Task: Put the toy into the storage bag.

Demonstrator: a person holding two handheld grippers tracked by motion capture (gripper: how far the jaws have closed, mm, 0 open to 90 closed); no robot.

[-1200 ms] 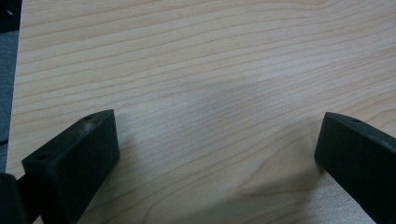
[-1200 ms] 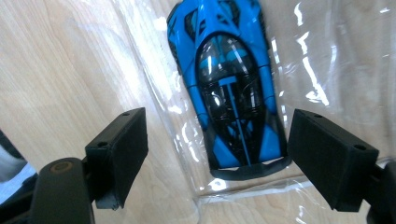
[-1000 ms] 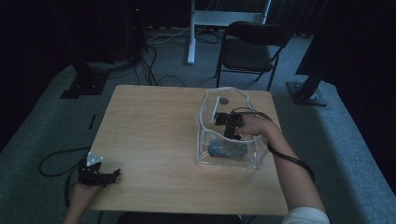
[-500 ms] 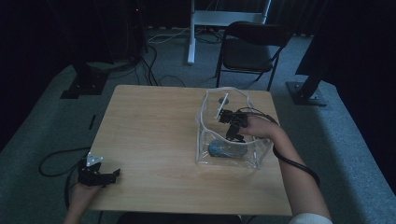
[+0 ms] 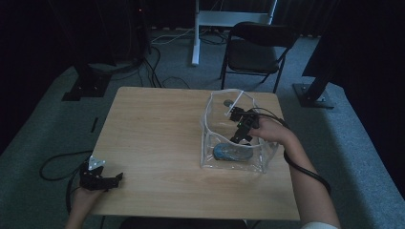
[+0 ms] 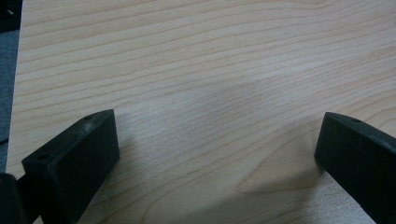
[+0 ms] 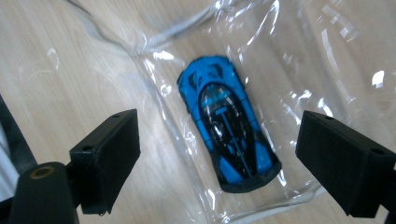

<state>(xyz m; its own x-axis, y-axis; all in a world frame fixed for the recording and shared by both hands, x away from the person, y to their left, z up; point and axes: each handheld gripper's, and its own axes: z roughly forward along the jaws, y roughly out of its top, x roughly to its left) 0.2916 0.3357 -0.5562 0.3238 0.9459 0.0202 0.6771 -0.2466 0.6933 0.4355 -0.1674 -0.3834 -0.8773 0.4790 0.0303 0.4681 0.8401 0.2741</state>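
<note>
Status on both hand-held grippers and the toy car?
Right hand-held gripper open above blue toy car inside clear bag. Left hand-held gripper open, over bare table.

Wooden table (image 5: 157,129), light grain. Clear plastic bag (image 5: 213,121) stands near right edge, toward far side; my blue toy car (image 7: 226,123) lies inside.

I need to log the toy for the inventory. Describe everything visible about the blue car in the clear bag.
The blue toy car is a low, sports-style model with black trim, a dark cockpit canopy and black markings on its nose and rear. It looks like glossy plastic or painted metal. It lies upright on the bottom of the clear plastic bag, which stands open on the wooden table. The right tongs hang open above it, one jaw on either side, not touching it.
</note>
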